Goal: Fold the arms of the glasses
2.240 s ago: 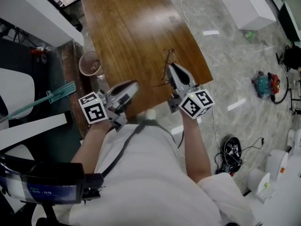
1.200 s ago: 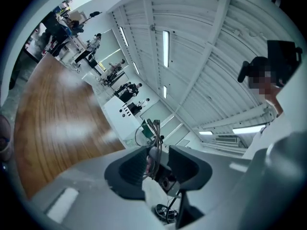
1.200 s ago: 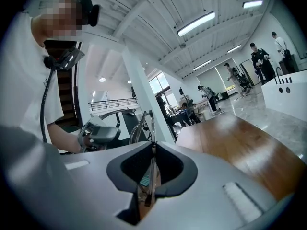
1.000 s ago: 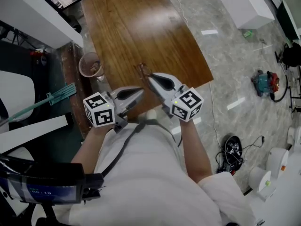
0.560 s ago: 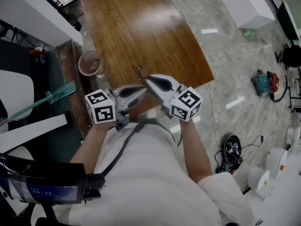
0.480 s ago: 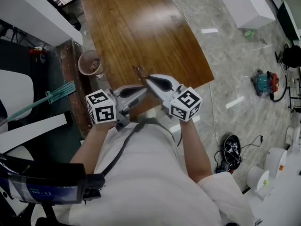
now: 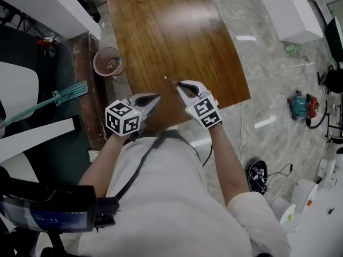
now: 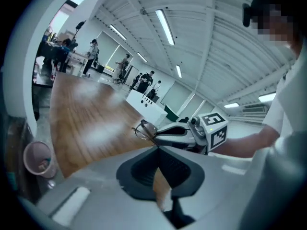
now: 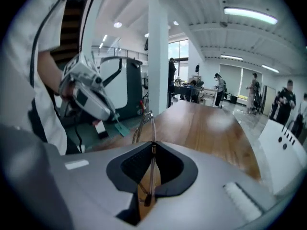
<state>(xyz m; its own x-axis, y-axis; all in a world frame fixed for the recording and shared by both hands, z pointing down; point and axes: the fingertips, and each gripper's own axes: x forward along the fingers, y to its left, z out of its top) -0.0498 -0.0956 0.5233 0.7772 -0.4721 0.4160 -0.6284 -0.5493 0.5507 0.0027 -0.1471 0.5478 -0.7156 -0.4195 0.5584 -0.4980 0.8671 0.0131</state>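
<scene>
1. Both forearms reached forward from the person's body, bare below short white sleeves. The left forearm (image 7: 103, 162) angled in from the left and the right forearm (image 7: 225, 159) from the right, so the two grippers pointed toward each other over the near edge of the table (image 7: 161, 25).
2. The left gripper (image 7: 155, 96) pointed forward and a little down, its marker cube toward the person. Its jaws were pressed together with nothing between them, as the left gripper view (image 8: 157, 148) showed.
3. The right gripper (image 7: 179, 84) pointed forward and left, tilted downward. Its jaws stood almost together, clamped on one thin arm of the glasses (image 7: 167, 80).
4. In the right gripper view that arm ran straight up between the pads (image 9: 165, 169), and the front of the glasses (image 9: 144, 123) stuck out past the tips of the right gripper (image 9: 152, 147).
5. From the left gripper view, the glasses (image 8: 143, 130) hung off the tip of the right gripper (image 8: 156, 137), just beyond the left jaws. Whether they touched the tabletop could not be told.
6. The glasses were above the near edge of the tabletop, about midway along it.
7. The table was dark brown wood with a glossy top and rounded corners.
8. A pink cup (image 7: 107, 62) stood off the table's left edge, near its near-left corner.
9. The floor (image 7: 268, 90) was pale marble. A white cabinet (image 7: 284, 9) stood past the right edge, and a teal broom (image 7: 59, 98) lay at the left.
10. People (image 9: 288, 99) stood in the bright hall beyond the far edge.
</scene>
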